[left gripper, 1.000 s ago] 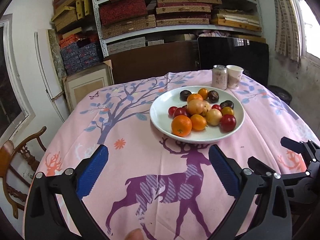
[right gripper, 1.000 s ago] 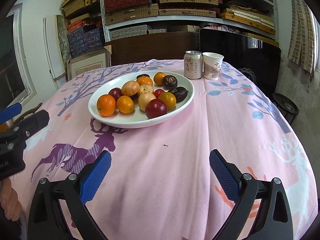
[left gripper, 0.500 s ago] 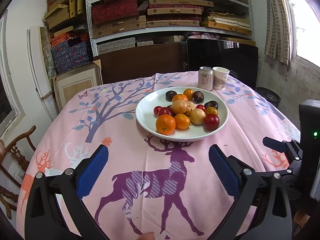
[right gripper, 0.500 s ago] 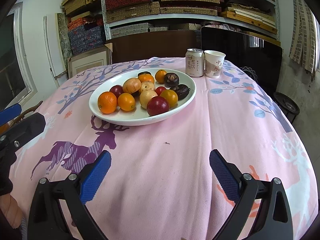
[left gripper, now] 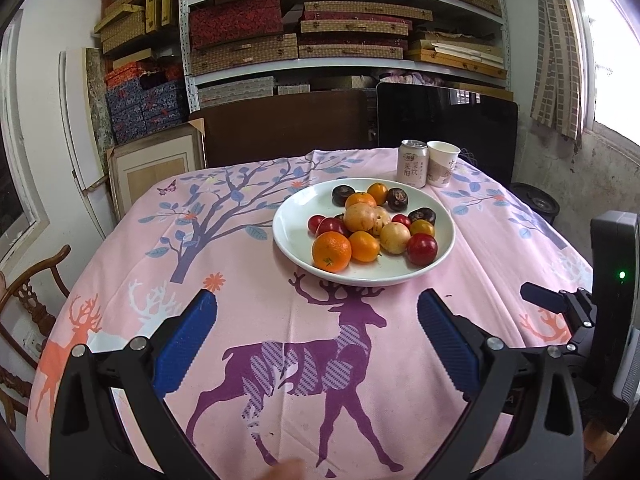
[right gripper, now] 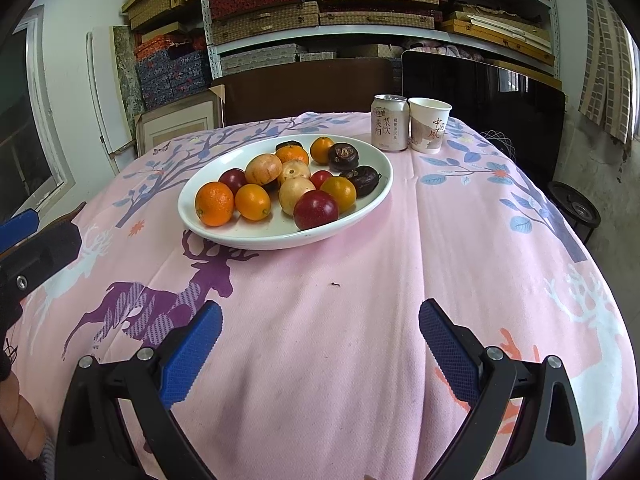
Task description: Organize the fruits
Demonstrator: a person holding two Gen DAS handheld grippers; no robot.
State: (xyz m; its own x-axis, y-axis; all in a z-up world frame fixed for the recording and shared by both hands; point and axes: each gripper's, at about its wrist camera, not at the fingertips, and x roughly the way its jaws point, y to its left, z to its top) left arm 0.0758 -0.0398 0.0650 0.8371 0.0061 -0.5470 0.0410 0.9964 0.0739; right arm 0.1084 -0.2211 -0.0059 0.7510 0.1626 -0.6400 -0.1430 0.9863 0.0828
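A white plate [left gripper: 292, 236] [right gripper: 200, 224] holds several fruits on a pink deer-print tablecloth: oranges [left gripper: 331, 251] [right gripper: 214, 203], a dark red plum [left gripper: 421, 249] [right gripper: 316, 209], pale yellow round fruits [left gripper: 394, 237] [right gripper: 295, 195] and dark purple ones [left gripper: 397, 199] [right gripper: 343, 156]. My left gripper [left gripper: 317, 326] hovers open over the purple deer, short of the plate's near rim, with nothing between its blue pads. My right gripper [right gripper: 320, 334] is open over bare cloth, nearer than the plate and to its right. Each view shows part of the other gripper at its edge.
A drink can [left gripper: 412, 163] [right gripper: 390, 121] and a paper cup [left gripper: 441, 163] [right gripper: 429, 125] stand behind the plate. A dark screen [left gripper: 446, 128], shelves of boxes [left gripper: 304, 32] and a wooden chair [left gripper: 28, 304] at left surround the table. A window is at right.
The left gripper has drawn back and risen, so the plate looks smaller and farther. The right gripper has barely moved. Both stay open.
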